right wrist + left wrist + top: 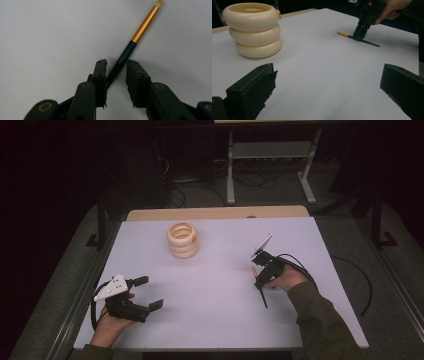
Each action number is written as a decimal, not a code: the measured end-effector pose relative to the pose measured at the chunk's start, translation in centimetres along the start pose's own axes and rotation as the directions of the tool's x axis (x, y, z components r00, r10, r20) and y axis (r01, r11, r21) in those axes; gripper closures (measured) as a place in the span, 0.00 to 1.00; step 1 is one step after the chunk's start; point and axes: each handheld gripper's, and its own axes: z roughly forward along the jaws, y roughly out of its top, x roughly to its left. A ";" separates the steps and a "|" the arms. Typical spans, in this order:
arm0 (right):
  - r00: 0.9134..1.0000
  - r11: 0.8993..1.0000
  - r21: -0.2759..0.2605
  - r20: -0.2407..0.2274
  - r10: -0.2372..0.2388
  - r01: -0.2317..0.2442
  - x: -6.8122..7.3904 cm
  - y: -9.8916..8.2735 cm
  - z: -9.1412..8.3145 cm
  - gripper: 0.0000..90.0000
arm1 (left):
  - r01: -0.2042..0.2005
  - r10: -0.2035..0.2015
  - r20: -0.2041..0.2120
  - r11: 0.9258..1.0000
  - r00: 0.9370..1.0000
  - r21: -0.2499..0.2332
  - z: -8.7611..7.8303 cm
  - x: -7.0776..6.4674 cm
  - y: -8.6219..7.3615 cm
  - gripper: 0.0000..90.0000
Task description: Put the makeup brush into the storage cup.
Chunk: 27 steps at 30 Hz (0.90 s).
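**Right gripper closing in on the brush**

The white table (210,320) carries a stack of three cream rings (183,240) at the far middle, well apart from the work. The left gripper (150,292) rests near the front left edge, jaws spread wide and empty. The right gripper (116,68) points down over a thin paintbrush (125,56), dark-handled with a gold ferrule, lying flat on the table at the right. Its jaws straddle the handle, one pad touching, the other just beside it, so no firm grasp yet. The step appears to be the pickup; next calls for squeezing fully onto the handle, then lifting straight up.
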 end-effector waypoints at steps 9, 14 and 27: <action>1.000 1.000 0.013 0.015 -0.002 0.002 0.0 0.0 0.1 0.83 | 0.000 0.000 0.000 1.000 1.000 0.000 0.0 0.0 0.0 0.00; 1.000 1.000 0.015 0.025 -0.003 0.003 0.0 0.0 0.1 0.86 | -0.002 0.002 -0.001 1.000 1.000 0.003 0.0 0.0 0.0 0.00; 0.999 0.999 0.023 0.044 -0.024 0.023 0.1 0.0 0.1 0.88 | -0.001 0.001 -0.002 1.000 1.000 0.002 0.0 0.0 0.0 0.00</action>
